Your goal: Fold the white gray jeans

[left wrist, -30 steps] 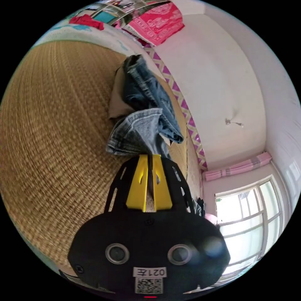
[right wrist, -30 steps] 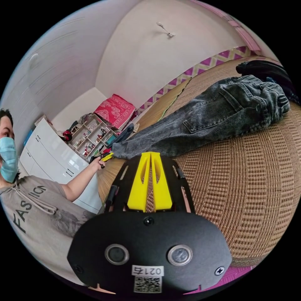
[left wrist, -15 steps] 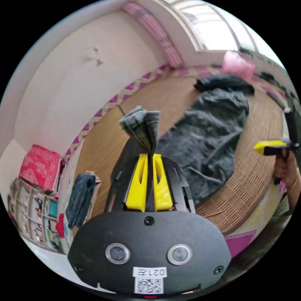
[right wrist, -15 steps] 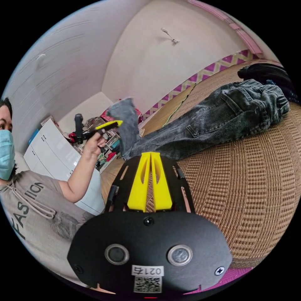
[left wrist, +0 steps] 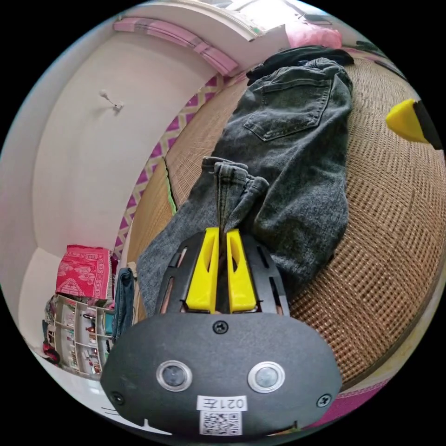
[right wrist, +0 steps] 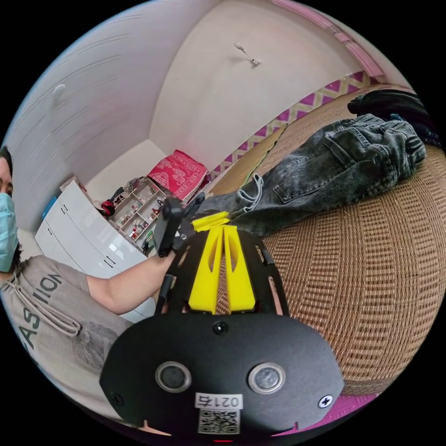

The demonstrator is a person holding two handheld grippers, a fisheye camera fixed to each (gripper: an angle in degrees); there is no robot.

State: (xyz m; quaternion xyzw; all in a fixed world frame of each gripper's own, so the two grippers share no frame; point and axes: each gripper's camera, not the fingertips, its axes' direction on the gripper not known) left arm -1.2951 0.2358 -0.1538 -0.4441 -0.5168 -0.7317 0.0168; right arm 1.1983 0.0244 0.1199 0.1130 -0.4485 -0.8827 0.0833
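Left gripper view: your left claw clenches the jeans hems, waistband lying lengthwise straight ahead on the mat; your right claw, closed and empty, waits beside.

One pair of gray jeans, two grippers, one woven mat, one person.

We clamp our left gripper on bunched jeans hems; our right gripper hangs closed, gripping nothing.
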